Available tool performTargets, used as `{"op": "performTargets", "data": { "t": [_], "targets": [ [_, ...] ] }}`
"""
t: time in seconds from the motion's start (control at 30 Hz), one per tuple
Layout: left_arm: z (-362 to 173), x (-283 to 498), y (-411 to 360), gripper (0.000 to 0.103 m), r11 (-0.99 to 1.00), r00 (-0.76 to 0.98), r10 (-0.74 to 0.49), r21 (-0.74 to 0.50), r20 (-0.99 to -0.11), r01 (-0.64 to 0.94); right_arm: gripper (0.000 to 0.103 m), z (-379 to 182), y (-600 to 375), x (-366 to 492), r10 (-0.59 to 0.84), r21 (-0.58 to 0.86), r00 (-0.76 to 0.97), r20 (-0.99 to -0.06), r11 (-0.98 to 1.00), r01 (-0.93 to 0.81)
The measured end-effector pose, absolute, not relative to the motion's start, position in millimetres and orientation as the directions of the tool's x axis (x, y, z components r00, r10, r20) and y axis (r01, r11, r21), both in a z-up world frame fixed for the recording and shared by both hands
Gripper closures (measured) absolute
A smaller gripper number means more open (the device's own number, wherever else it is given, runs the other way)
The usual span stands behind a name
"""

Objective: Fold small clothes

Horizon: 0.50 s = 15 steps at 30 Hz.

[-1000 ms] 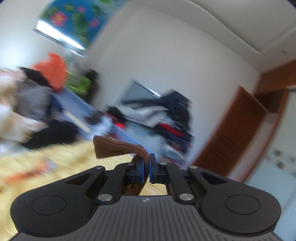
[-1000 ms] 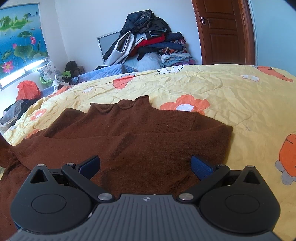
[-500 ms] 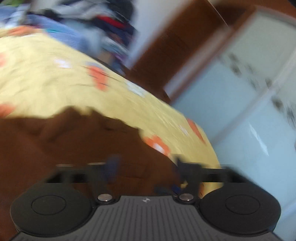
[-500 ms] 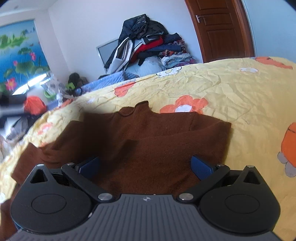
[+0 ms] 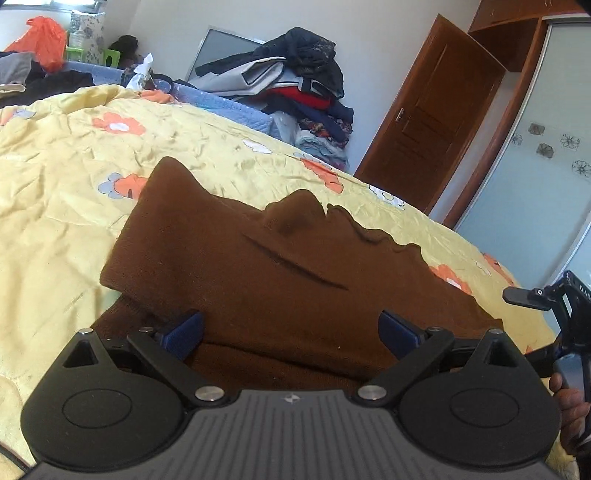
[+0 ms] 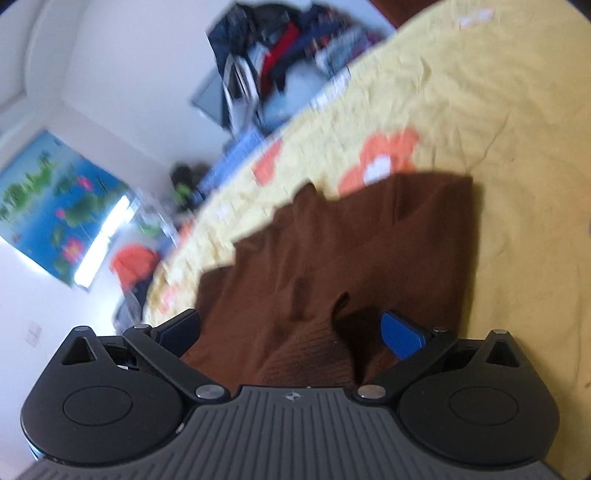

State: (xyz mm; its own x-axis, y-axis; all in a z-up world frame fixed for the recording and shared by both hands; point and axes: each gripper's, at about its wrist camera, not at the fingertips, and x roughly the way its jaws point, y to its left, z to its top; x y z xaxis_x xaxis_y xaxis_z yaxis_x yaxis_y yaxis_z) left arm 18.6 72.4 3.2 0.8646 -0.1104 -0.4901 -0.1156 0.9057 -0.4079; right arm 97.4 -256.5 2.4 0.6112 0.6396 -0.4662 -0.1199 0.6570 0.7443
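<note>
A brown knit sweater [image 5: 258, 266] lies on the yellow flowered bedspread [image 5: 55, 206], with its sleeves folded in over the body. My left gripper [image 5: 291, 332] is open and empty, low over the sweater's near edge. My right gripper [image 6: 291, 332] is also open and empty, tilted over the sweater [image 6: 351, 240], where a raised fold of fabric lies between its fingers. The right gripper also shows at the right edge of the left wrist view [image 5: 532, 299].
A heap of clothes [image 5: 295, 92] is stacked against the far wall beside a wooden door [image 5: 432, 110]. An orange bag [image 5: 44, 33] and more clutter sit at the far left. A glass wardrobe door [image 5: 546, 155] stands at the right.
My left gripper let go of the brown sleeve, opened, and swung down over the sweater. The sleeve now lies folded across the body. My right gripper has tilted and moved closer.
</note>
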Motion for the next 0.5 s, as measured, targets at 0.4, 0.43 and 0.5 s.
{"op": "performTargets", "data": {
  "t": [0.4, 0.43, 0.5],
  "targets": [
    [2, 5, 82, 0.001, 0.872, 0.881, -0.138, -0.478, -0.453, -0.109, 0.088, 41, -236, 100, 0.593, 0.586, 0.605, -0.531, 0.773, -0.242],
    [2, 5, 82, 0.001, 0.871, 0.880, -0.138, -0.479, -0.454, -0.110, 0.089, 49, -245, 95, 0.606, 0.608, 0.624, -0.494, 0.754, -0.251],
    [1, 6, 83, 0.001, 0.867, 0.876, -0.138, -0.484, -0.463, -0.119, 0.089, 55, -265, 90, 0.581, 0.605, 0.659, -0.477, 0.761, -0.233]
  ]
}}
